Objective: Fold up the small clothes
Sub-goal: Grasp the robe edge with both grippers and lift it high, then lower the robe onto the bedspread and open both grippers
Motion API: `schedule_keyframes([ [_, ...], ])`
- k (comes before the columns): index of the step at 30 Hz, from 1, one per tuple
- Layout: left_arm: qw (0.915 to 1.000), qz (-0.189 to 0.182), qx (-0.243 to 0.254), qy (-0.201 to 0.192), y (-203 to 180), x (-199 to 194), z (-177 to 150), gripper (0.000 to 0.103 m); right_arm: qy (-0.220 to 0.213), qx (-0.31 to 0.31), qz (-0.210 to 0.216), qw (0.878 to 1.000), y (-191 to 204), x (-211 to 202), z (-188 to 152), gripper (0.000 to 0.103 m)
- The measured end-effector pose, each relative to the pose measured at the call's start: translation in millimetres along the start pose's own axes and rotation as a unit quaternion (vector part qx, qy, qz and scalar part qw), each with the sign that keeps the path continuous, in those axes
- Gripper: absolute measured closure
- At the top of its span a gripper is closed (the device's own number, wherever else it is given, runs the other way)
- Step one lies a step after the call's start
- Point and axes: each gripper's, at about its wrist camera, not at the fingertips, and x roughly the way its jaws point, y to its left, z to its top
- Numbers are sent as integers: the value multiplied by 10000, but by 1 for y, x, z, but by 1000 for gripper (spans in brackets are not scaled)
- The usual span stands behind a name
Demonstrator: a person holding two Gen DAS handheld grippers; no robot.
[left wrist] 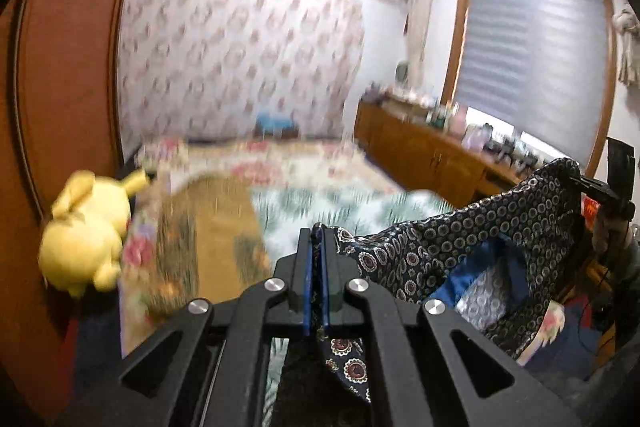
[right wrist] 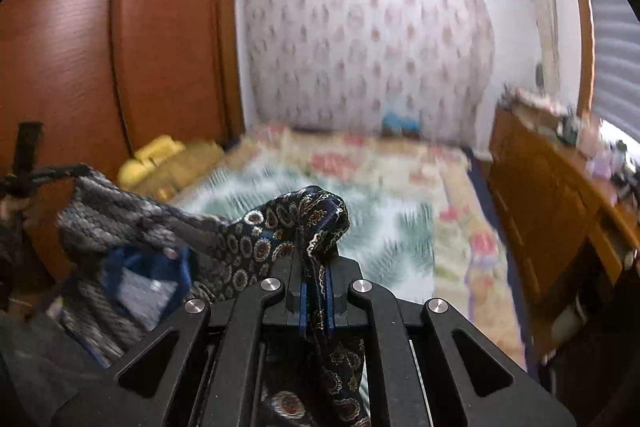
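A dark navy patterned garment (left wrist: 460, 243) with a blue lining hangs in the air above the bed, stretched between both grippers. My left gripper (left wrist: 319, 239) is shut on one corner of it, cloth pinched between the blue pads. In the left wrist view the right gripper (left wrist: 588, 187) holds the far corner at the right edge. My right gripper (right wrist: 316, 259) is shut on the other corner of the garment (right wrist: 256, 239), which bunches over its fingertips. The left gripper (right wrist: 20, 175) shows at the left edge of that view, gripping the cloth.
Below lies a bed with a floral and leaf-print cover (left wrist: 320, 195). A yellow plush toy (left wrist: 86, 227) sits at the bed's left beside a brown wardrobe (right wrist: 100, 47). A wooden cabinet (left wrist: 424, 147) with clutter runs along the right under a shaded window (left wrist: 532, 59).
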Motion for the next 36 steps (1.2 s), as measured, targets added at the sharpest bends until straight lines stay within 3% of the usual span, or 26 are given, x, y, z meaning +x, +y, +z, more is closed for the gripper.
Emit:
schedule_keyframes([
  [9, 9933, 265, 441, -1038, -5, -53, 98, 103, -956, -370, -290, 9943, 3, -68, 86, 100],
  [15, 9922, 524, 417, -1053, 20, -30, 130, 103, -1107, -417, -492, 9918, -12, -78, 124, 100],
  [19, 9949, 737, 339, -603, 42, 30, 124, 103, -668, -335, -714, 9946, -35, -34, 131, 100],
  [26, 9929, 1127, -13, 392, 94, 173, 81, 100, 298, -52, -1010, 9944, -86, 115, 92, 96],
  [28, 9912, 1115, 2, 718, 97, 200, 64, 98, 706, 47, -1240, 9898, -97, 161, 75, 70],
  [29, 9900, 1122, 18, 854, 99, 209, 56, 94, 933, 98, -1356, 9863, -102, 183, 64, 67],
  [31, 9887, 1098, -3, 1019, 97, 217, 40, 77, 1229, 165, -1388, 9825, -105, 210, 42, 67],
  [36, 9866, 1054, 132, 1238, 83, 205, 10, 65, 1530, 173, -1263, 9800, -103, 225, 2, 67],
])
